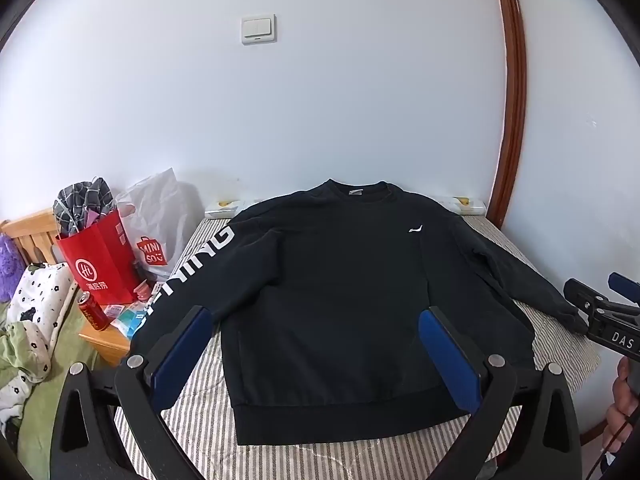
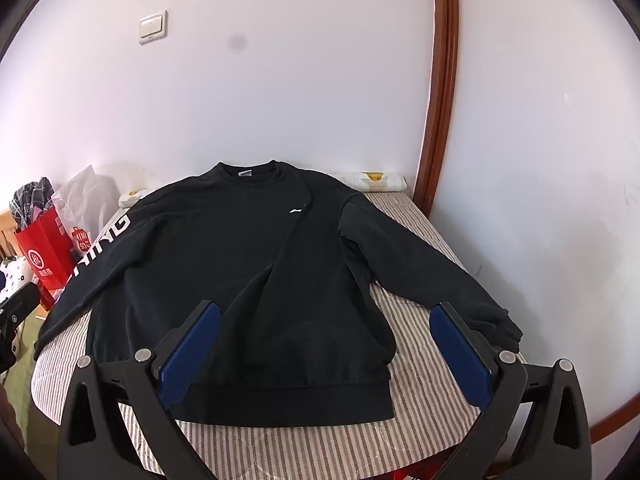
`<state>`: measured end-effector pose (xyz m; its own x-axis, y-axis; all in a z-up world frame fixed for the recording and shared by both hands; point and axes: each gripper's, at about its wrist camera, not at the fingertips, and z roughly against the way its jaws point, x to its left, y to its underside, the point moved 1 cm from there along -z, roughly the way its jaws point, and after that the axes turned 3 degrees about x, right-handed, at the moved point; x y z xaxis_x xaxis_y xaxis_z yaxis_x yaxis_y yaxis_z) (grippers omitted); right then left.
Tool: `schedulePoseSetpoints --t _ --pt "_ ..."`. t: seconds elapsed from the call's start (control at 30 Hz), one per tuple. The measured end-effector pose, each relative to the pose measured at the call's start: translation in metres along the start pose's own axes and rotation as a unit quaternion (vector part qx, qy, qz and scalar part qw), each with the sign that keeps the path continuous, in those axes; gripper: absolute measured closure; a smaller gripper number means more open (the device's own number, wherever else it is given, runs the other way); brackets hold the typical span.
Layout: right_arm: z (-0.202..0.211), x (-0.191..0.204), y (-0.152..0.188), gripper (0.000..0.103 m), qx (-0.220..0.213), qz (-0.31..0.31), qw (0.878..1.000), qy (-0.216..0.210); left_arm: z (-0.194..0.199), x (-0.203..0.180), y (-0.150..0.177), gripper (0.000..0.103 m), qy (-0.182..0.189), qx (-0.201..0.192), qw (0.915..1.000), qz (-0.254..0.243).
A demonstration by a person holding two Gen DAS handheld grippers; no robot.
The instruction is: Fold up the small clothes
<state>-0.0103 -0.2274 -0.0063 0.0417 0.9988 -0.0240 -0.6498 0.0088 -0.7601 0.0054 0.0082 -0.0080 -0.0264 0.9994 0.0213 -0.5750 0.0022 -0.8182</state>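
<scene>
A black sweatshirt (image 2: 240, 280) lies flat, front up, on the striped worktop (image 2: 420, 360), both sleeves spread out. The left tongs (image 1: 314, 344) and right tongs (image 2: 324, 340) hover wide open above its hem, holding nothing. Folding looks not yet begun; a sleeve probably needs pinching first.

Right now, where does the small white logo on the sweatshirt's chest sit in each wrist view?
Left wrist view: the white chest logo sits right of centre, just above mid-height.
Right wrist view: the logo sits slightly left of centre, just above mid-height.
Shared landmark: the wall switch, upper centre in the left view, upper left in the right.
</scene>
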Motion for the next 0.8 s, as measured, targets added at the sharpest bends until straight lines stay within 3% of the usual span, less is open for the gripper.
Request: schedulePoseSetpoints --t 0.8 --pt "0.0071 0.0013 -0.0010 0.000 -0.010 -0.004 1.000 -0.002 0.0027 0.0047 -0.0035 0.000 0.004 -0.003 1.0000 0.008"
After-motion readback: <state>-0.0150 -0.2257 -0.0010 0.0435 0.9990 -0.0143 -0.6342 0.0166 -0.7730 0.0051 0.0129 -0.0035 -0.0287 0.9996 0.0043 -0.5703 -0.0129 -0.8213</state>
